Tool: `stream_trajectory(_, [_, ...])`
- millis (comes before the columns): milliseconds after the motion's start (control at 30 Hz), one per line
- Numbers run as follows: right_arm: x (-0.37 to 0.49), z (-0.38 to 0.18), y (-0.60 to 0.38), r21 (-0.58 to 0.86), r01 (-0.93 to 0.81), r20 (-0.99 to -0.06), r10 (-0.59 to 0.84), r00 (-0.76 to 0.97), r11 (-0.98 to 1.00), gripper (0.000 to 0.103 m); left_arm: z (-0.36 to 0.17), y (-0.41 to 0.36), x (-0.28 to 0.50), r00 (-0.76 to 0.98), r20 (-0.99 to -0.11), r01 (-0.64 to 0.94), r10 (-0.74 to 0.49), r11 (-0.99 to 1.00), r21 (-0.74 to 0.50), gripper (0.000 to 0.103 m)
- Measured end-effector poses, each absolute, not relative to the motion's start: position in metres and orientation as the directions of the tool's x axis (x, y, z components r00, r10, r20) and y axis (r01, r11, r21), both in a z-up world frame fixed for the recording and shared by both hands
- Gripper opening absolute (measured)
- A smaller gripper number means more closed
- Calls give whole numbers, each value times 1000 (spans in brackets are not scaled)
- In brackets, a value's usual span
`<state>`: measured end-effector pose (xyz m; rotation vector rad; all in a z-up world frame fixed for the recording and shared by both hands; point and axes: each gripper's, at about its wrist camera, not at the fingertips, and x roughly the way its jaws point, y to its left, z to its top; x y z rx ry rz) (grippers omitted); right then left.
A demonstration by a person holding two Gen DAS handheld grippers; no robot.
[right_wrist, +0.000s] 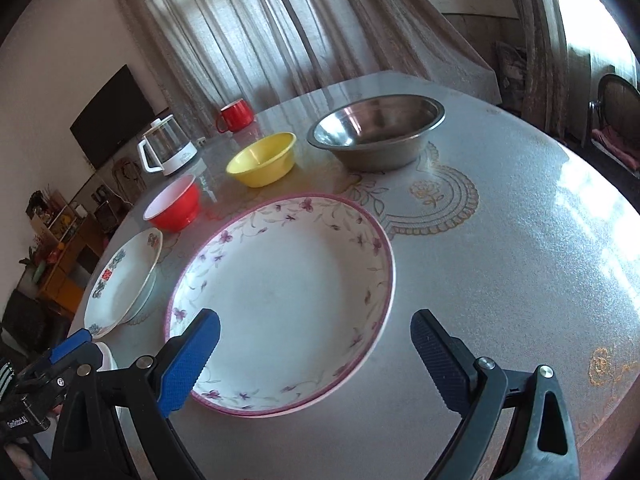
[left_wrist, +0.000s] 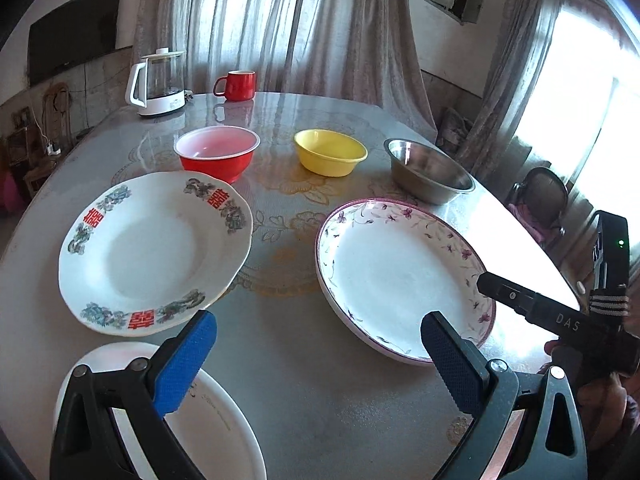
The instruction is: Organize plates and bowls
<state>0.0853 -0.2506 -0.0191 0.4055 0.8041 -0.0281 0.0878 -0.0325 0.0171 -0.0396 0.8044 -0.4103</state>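
The surface spreads out ahead of both my tools, round and glossy, with a gold flower pattern under its sheen. Largest on it is the purple-flowered plate, lying flat just in front of my right tool; its near rim sits between the blue fingers, a little toward the left one. From my left tool the same plate lies ahead and to the right. The red-lettered plate lies ahead and left of my left tool, apart from the flowered plate. A plain white plate sits right under my left tool's left finger, partly hidden by it.

Farther out stand three bowls in a row, each apart from the next: the steel bowl farthest right, the yellow bowl in the middle, the red bowl on the left, just beyond the red-lettered plate. Past them, at the far edge, are the kettle and the red mug.

Both my tools are spread wide and grip nothing. My right tool shows at the right edge of the left view, its tip over the flowered plate's rim; I cannot tell whether it touches.
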Motion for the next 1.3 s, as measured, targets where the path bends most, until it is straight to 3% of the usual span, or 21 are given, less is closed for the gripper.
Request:
stream_trajectory(133, [100, -32, -265, 308, 233, -745, 82, 662, 922, 97, 13, -43, 105, 576, -725, 358, -377, 914, -191, 102])
stream_trajectory(167, [104, -34, -268, 300, 242, -750, 72, 658, 923, 90, 9, -45, 110, 569, -737, 359, -365, 917, -176, 99])
stream_trajectory(200, [106, -36, -270, 299, 248, -750, 66, 658, 921, 80, 7, -48, 115, 562, -747, 357, -356, 919, -169, 88])
stream_trajectory(267, [112, -39, -275, 296, 253, -751, 61, 657, 921, 71, 2, -55, 123, 535, -767, 375, -355, 913, -161, 78])
stream_trajectory(400, [121, -47, -280, 285, 250, -767, 63, 639, 925, 47, -9, -65, 137, 500, -794, 383, -346, 911, -155, 62])
stream_trajectory(500, [122, -50, -280, 262, 244, -770, 50, 636, 934, 35, -17, -72, 147, 473, -813, 378, -340, 912, -161, 56])
stream_trajectory(633, [123, -50, -282, 255, 233, -769, 50, 637, 938, 30, -27, -80, 155, 459, -831, 383, -316, 914, -136, 49])
stream_trajectory(700, [124, -50, -283, 257, 223, -768, 58, 638, 940, 30, -33, -81, 159, 441, -843, 378, -309, 915, -137, 35])
stream_trajectory(767, [125, -50, -283, 257, 215, -769, 65, 637, 942, 30, -35, -82, 160, 428, -847, 379, -316, 913, -149, 27])
stream_trajectory(1067, [131, -51, -267, 170, 150, -767, 35, 640, 974, 23, -36, -76, 153, 471, -820, 353, -326, 921, -163, 22])
stream_trajectory(1300, [134, -47, -276, 229, 149, -760, 81, 645, 962, 19, -34, -67, 153, 488, -812, 311, -321, 933, -181, 20])
